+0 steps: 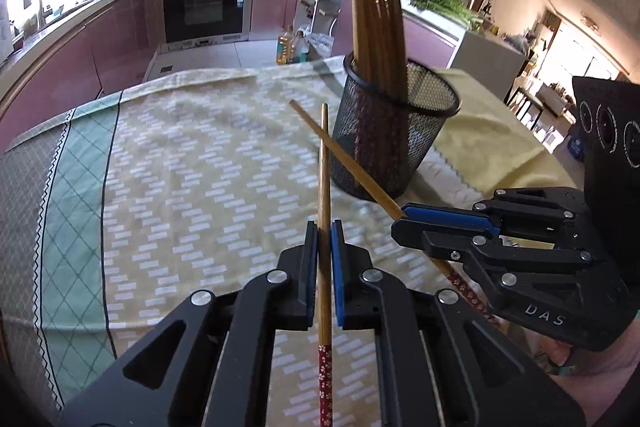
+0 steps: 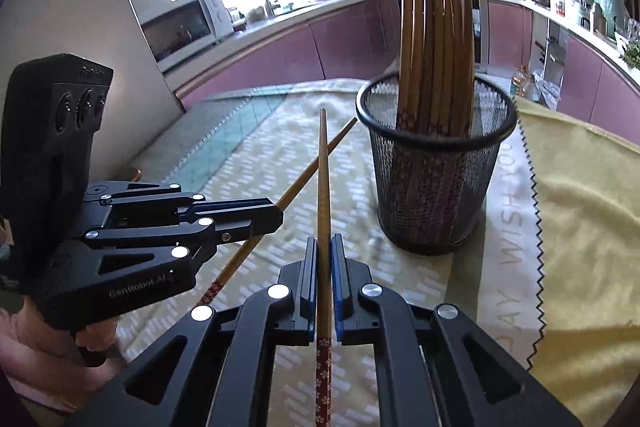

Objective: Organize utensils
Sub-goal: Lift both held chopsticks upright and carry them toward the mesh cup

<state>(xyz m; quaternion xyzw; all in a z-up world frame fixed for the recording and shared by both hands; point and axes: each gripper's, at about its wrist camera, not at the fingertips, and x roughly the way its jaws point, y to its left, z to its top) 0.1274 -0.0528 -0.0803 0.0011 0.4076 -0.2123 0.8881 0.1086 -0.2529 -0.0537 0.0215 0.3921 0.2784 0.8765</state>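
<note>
Bamboo chopsticks, one to each gripper, both clear of the cloth. Left black two-finger gripper with blue pads [image 1: 324,235] clamped narrowly on a long brown chopstick with a red flowered handle end [image 1: 325,187], tip pointing away and handle end trailing back under the fingers. Right black two-finger gripper with blue pads [image 2: 324,247] pinched likewise on a second brown chopstick with a red flowered handle end [image 2: 323,187], seen in the left wrist view as a diagonal shaft [image 1: 344,155] entering that gripper [image 1: 402,217] from the side. Shafts crossing near their tips, just in front of a round black wire-mesh holder [image 1: 394,143], appearing at the left in the right wrist view [image 2: 434,183]. Standing upright in the holder, a bundle of matching bamboo chopsticks [image 1: 374,7], tips up, leaning together against the far rim [image 2: 438,27]. Underneath, a beige tablecloth with a white dash pattern and a green checked border [image 1: 192,167]; beside the holder, a pale yellow towel [image 2: 588,219] over a zigzag-edged cloth. Beyond the table, purple kitchen cabinets [image 1: 80,55], a black built-in oven [image 1: 204,7] and a white microwave [image 2: 180,23] on the counter. Part of a hand [image 2: 36,359] visible under the left gripper's handle.
</note>
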